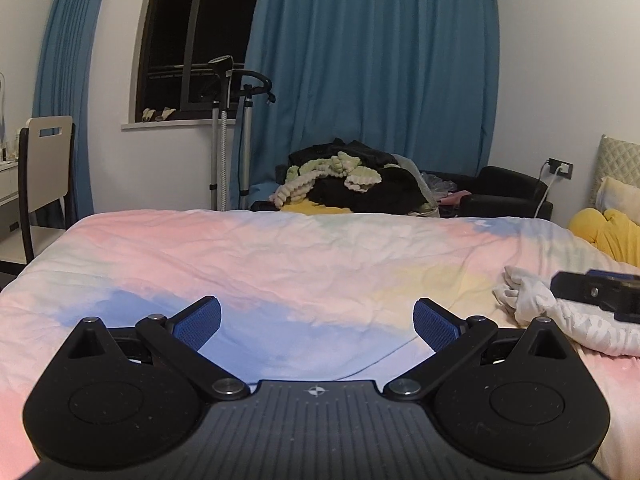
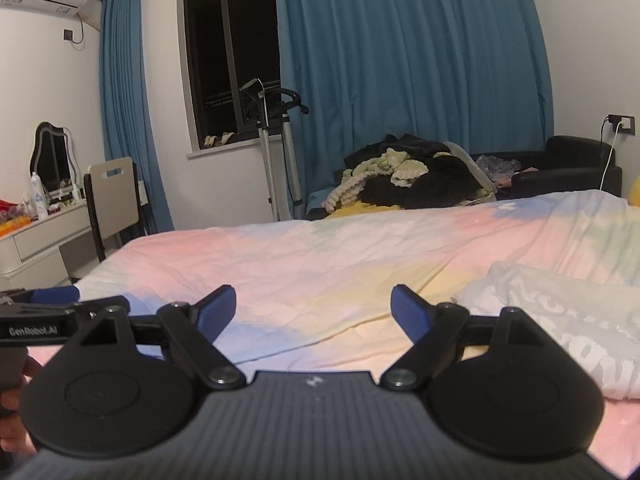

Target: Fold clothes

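A crumpled white garment point(image 1: 560, 320) with a faint grey print lies on the pastel bedspread point(image 1: 280, 264) at the right. In the right wrist view the same white garment point(image 2: 560, 312) fills the lower right. My left gripper point(image 1: 316, 326) hovers low over the bedspread, open, with nothing between its blue pads. My right gripper point(image 2: 312, 316) is open too and empty, just left of the garment. Its tip point(image 1: 596, 292) shows at the right edge of the left wrist view, over the garment. The left gripper's side point(image 2: 44, 312) shows at the left edge of the right wrist view.
Beyond the bed a heap of dark and pale green clothes point(image 1: 344, 180) lies on a black sofa point(image 1: 504, 192). A garment steamer stand point(image 1: 240, 128) is under the window. A chair point(image 1: 44, 168) and dressing table point(image 2: 44, 232) stand left. A yellow cushion point(image 1: 608, 236) lies at right.
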`<state>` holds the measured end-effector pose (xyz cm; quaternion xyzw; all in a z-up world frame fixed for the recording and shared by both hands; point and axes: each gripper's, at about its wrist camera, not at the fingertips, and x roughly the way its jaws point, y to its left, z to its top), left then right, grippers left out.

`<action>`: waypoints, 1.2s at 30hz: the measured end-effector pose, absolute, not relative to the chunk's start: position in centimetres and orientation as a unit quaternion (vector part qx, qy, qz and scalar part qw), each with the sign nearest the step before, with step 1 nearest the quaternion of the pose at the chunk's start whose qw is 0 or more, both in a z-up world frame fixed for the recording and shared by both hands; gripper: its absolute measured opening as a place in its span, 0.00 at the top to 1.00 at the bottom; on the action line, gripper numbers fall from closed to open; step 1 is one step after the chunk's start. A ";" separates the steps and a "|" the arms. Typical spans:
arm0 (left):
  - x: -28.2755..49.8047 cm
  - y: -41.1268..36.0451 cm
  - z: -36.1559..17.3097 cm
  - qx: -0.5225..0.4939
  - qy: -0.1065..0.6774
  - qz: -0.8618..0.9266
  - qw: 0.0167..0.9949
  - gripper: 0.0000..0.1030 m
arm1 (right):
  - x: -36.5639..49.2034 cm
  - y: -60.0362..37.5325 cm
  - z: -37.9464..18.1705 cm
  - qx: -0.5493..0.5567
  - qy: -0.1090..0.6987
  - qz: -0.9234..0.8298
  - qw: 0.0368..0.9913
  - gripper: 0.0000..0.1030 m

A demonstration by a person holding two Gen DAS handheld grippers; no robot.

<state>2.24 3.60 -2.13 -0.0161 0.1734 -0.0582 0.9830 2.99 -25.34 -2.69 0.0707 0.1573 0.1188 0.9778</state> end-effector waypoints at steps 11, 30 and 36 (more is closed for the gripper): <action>2.6 2.9 -2.9 -0.006 0.177 -0.064 0.982 0.00 | 2.9 -26.3 -3.2 0.091 0.164 0.116 0.975 0.14; 1.8 3.1 -2.2 -0.004 0.159 -0.063 0.985 0.00 | 2.4 -25.3 -3.4 0.074 0.162 0.109 0.978 0.00; 1.9 3.0 -2.2 -0.005 0.162 -0.062 0.985 0.00 | 2.5 -25.3 -3.5 0.071 0.162 0.110 0.978 0.00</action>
